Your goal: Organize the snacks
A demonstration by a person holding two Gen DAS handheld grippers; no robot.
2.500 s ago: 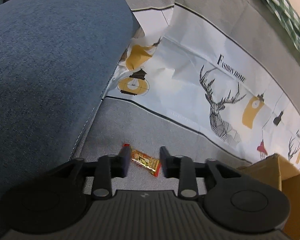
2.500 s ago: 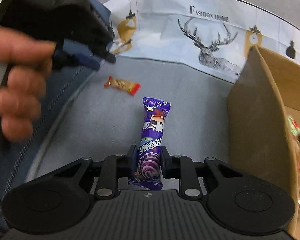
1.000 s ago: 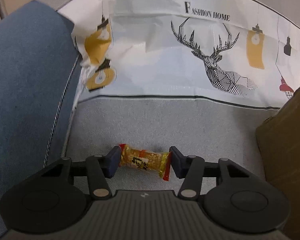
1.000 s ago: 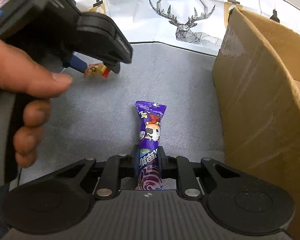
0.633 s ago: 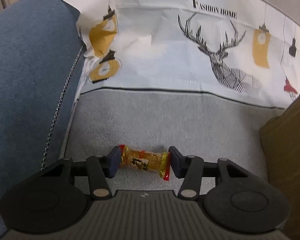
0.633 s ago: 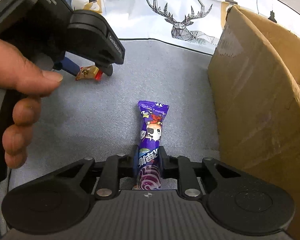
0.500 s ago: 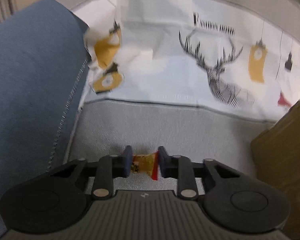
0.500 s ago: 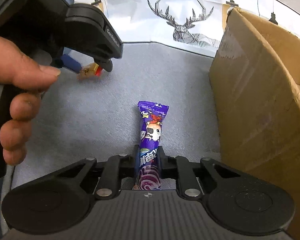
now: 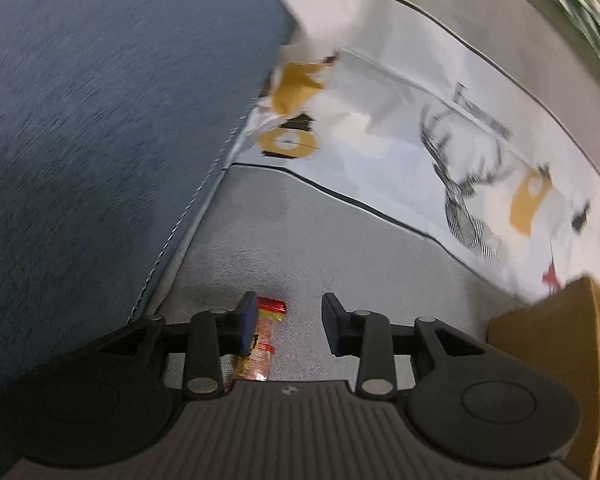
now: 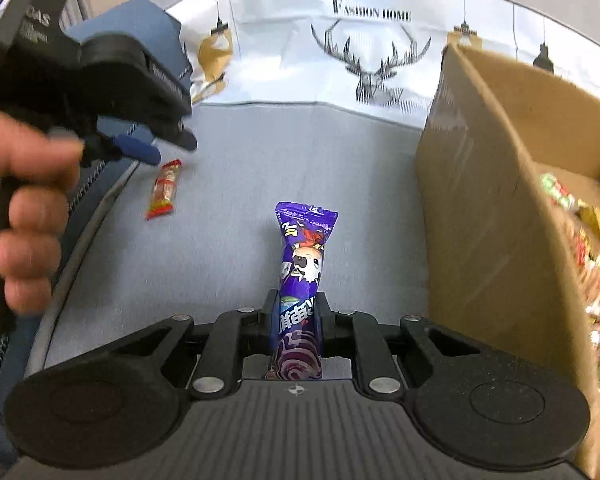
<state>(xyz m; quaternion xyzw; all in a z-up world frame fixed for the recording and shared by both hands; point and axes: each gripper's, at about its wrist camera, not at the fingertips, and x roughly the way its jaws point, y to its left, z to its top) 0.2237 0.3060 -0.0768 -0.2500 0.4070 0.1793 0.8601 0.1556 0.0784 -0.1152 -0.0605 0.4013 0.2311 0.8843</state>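
Collecting step: right gripper (image 10: 296, 320) clenches the purple snack (image 10: 302, 280); left gripper (image 9: 288, 322), its jaws just opening, has released the orange candy (image 9: 260, 344) beside its left finger. Next, regrasp it, then the box (image 10: 480, 208).

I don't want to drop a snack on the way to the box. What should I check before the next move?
1. Right hand-held gripper clamped on the purple packet: ok.
2. Left hand-held gripper gripping the orange candy: not ok. Its jaws have just been opening, and the candy sits beside one finger, unpinched.
3. Orange candy settled on the grey seat: cannot tell, the picture is blurred.
4. Cardboard box open at the top: ok.
5. Gap between purple packet and cardboard box clear: ok.
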